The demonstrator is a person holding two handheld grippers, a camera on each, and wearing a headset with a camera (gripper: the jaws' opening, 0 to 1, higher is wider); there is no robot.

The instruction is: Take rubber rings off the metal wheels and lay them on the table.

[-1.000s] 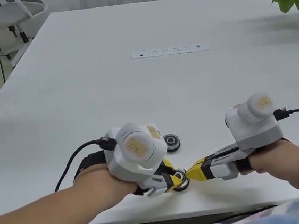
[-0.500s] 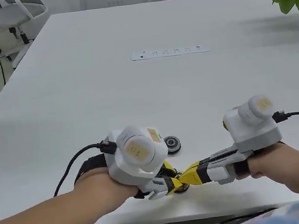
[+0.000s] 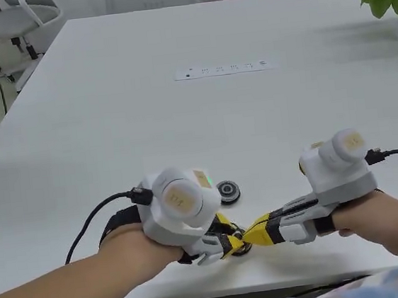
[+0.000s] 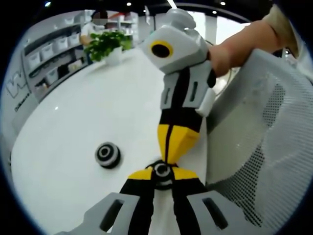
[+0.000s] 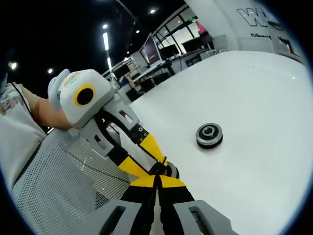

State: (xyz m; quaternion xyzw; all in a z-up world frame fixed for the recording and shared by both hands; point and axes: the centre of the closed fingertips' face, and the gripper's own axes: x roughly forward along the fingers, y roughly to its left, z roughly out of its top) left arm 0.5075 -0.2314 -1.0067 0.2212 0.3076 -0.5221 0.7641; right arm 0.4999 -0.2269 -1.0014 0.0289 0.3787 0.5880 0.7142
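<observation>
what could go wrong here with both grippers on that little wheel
1. The left gripper pinches the wheel right at the near edge of the table. If the right gripper, whose closed tips meet the wheel, tugs hard, the wheel may slip out and fall off the table.
2. A sudden release could swing a gripper into the second wheel lying close by and send it rolling.
</observation>
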